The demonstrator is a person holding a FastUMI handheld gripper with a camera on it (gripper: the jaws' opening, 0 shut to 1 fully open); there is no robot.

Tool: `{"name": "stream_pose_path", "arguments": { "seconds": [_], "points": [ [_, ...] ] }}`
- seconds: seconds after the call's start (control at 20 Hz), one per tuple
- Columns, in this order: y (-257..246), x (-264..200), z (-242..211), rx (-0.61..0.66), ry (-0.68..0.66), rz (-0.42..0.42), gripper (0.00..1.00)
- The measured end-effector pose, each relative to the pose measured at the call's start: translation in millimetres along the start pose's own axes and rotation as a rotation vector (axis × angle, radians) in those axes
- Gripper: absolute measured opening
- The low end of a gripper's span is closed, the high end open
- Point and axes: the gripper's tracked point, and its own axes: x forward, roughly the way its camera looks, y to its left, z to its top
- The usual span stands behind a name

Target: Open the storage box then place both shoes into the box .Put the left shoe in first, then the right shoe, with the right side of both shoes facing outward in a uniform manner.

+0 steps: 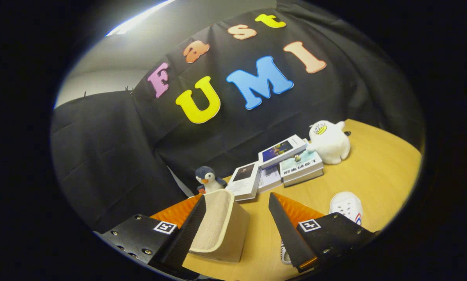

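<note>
My gripper [237, 226] is hanging over the table [377, 171] with its fingers spread wide, grasping nothing. The box [221, 226] is sitting between them, touching the left finger. A shoe [347, 205] is poking out beyond the right finger, at two o'clock. At twelve o'clock books [280, 162] are lying between a penguin [208, 179] and a white plush [330, 141].

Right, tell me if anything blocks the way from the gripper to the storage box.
Nothing visible does. The gripper is open, and the beige storage box sits just ahead, against the inner side of its left finger. The white shoe lies off beyond the right finger, and the books and plush toys sit farther back on the table.
</note>
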Motion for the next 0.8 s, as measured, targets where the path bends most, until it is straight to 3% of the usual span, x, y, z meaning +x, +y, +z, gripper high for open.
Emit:
{"name": "stream_pose_path", "arguments": {
  "seconds": [0.8],
  "points": [
    [30.8, 37.7, -111.8, 0.531, 0.355, 0.148, 0.97]
  ]
}}
